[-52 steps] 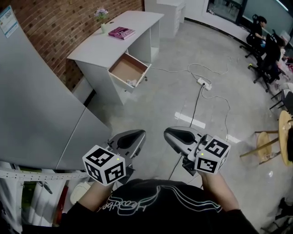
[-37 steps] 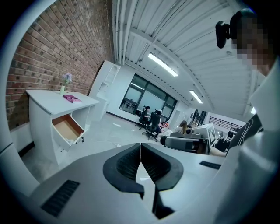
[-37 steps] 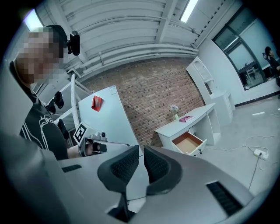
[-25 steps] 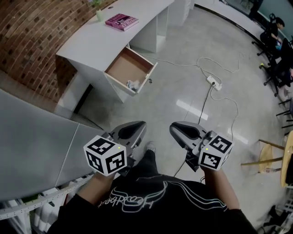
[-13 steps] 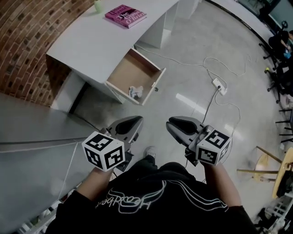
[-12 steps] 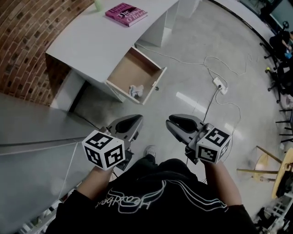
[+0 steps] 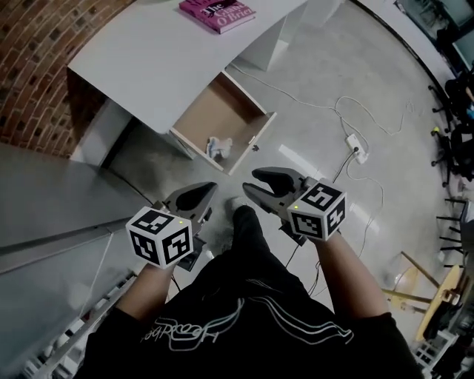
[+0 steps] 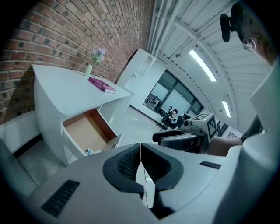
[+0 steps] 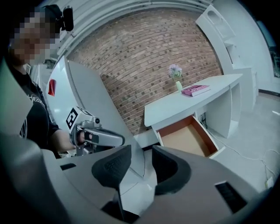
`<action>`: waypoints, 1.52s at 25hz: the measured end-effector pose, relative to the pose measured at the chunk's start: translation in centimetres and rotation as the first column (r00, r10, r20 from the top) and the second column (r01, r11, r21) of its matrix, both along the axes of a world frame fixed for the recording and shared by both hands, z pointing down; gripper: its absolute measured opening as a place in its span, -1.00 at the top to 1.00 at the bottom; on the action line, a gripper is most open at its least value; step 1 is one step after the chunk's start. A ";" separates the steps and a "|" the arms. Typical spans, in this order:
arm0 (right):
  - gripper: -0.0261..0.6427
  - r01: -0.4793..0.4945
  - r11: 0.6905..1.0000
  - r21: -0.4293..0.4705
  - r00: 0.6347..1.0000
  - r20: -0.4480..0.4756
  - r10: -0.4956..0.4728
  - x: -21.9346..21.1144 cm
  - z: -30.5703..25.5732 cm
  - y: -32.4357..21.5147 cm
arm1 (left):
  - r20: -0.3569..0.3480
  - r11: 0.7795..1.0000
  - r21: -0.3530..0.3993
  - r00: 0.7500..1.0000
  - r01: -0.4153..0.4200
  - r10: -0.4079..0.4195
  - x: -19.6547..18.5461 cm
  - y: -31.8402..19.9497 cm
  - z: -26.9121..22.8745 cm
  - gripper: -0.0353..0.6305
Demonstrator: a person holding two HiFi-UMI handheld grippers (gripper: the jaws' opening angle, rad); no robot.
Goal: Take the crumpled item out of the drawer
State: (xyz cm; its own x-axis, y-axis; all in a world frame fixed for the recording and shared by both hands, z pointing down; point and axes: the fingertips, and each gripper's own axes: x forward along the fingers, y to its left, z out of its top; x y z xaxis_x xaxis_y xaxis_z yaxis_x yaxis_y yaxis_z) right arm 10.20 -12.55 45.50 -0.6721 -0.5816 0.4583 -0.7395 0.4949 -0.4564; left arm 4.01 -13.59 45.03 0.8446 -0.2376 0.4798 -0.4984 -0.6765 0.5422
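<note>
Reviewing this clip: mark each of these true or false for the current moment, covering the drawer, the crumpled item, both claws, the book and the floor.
1. The drawer stands open. True.
2. The right claw holds the crumpled item. False: the item lies in the drawer, and the claw's jaws are opening with nothing between them.
3. The left claw is shut and empty. True.
4. The pink book lies inside the drawer. False: it lies on top of the desk.
5. A power strip lies on the floor. True.
</note>
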 end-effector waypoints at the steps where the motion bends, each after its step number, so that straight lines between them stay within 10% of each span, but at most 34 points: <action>1: 0.43 0.022 1.000 0.004 1.000 -0.021 -0.022 0.1 0.5 -1.0 | 0.004 1.000 0.001 1.000 0.006 -0.006 0.1 -0.5 0.2 0.82; 8: 0.31 0.217 0.976 -0.012 0.958 -0.192 -0.215 -0.1 5.2 -8.4 | 0.023 0.997 -0.029 0.997 0.073 -0.072 0.2 -3.9 2.2 0.82; 16: 0.23 0.415 0.903 -0.114 0.823 -0.377 -0.426 -0.6 13.2 -15.2 | 0.053 0.985 -0.073 0.987 0.156 -0.152 -0.5 -9.7 4.9 0.82; 38: 0.21 0.679 0.559 -0.476 0.357 -0.452 -0.818 -3.5 34.0 -20.1 | 0.145 0.947 -0.149 0.954 0.283 -0.263 -4.3 -13.5 13.6 0.82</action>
State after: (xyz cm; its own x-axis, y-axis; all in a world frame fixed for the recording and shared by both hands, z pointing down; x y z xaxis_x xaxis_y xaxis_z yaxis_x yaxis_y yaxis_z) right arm 6.66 -32.62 79.53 -0.3403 0.1618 0.9263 -0.2208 0.9438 -0.2459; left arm -0.24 -27.10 58.66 0.6914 -0.3590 0.6270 -0.7202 -0.4107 0.5591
